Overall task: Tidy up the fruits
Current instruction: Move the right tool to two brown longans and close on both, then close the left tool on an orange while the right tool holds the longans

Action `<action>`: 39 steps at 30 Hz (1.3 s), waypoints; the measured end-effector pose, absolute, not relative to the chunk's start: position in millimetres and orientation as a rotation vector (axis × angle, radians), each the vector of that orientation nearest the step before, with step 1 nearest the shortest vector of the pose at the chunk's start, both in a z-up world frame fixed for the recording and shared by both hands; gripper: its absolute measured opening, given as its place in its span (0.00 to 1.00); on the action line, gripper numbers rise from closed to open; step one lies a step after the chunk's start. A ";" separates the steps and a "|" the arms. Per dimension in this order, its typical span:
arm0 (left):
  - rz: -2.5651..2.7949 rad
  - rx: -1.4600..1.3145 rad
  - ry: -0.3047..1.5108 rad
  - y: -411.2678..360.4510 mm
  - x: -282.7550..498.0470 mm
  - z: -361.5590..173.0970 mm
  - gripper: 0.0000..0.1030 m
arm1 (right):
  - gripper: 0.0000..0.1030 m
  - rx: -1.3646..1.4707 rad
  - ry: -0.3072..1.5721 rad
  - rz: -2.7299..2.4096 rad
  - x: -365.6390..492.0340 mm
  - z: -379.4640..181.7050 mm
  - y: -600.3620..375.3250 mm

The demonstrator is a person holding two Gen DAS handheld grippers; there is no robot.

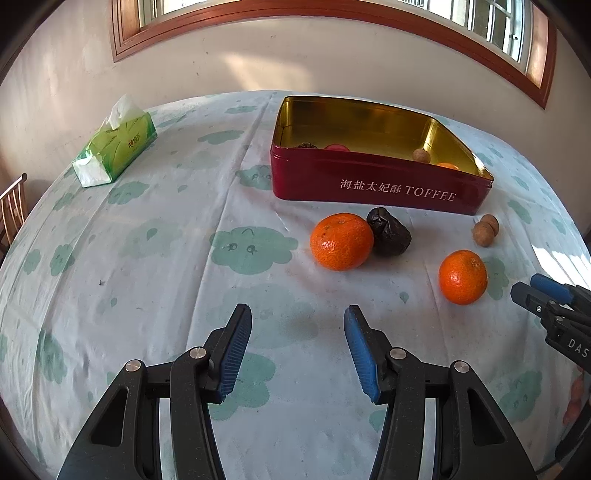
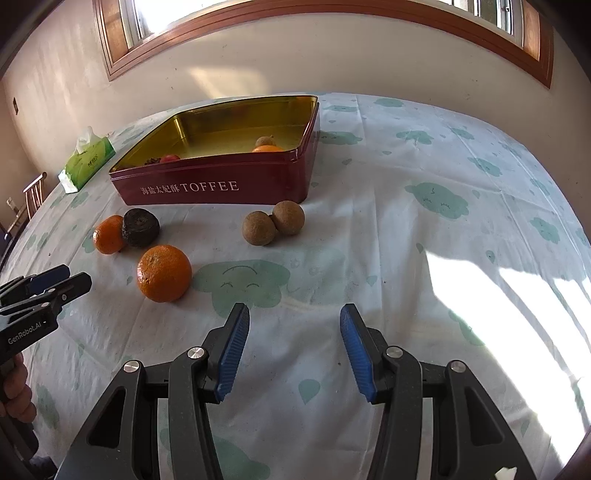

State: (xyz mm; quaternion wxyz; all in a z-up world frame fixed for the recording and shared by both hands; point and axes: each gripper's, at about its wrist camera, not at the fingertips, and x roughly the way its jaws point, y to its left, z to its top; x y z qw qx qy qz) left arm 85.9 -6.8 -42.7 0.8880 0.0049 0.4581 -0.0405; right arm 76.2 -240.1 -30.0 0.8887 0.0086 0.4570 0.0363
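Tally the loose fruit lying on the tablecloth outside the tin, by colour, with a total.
Orange: 2
Brown: 2
Black: 1
Total: 5

Sunlit cream wall [image 1: 295, 66] under wood-framed window [image 1: 258, 14], chair [image 1: 13, 210] beside

A red rectangular metal tin [image 1: 373, 184] with a gold lining and white "TOFFEE" lettering stands open on the table, holding an orange fruit, a small brown round fruit, a red item and something dark. In front of it lie two glossy orange mandarins: the left mandarin [image 1: 341, 242] touches a dark, wrinkled black-brown fruit [image 1: 391, 236], the right mandarin [image 1: 463, 277] lies apart, nearer. Two small round tan-brown fruits [image 2: 273, 222] sit touching each other just before the tin's right corner.
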 end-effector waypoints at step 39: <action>-0.138 0.042 0.937 -28.5 108.5 -52.1 0.53 | 0.42 -0.078 0.909 0.116 124.2 -39.0 -221.9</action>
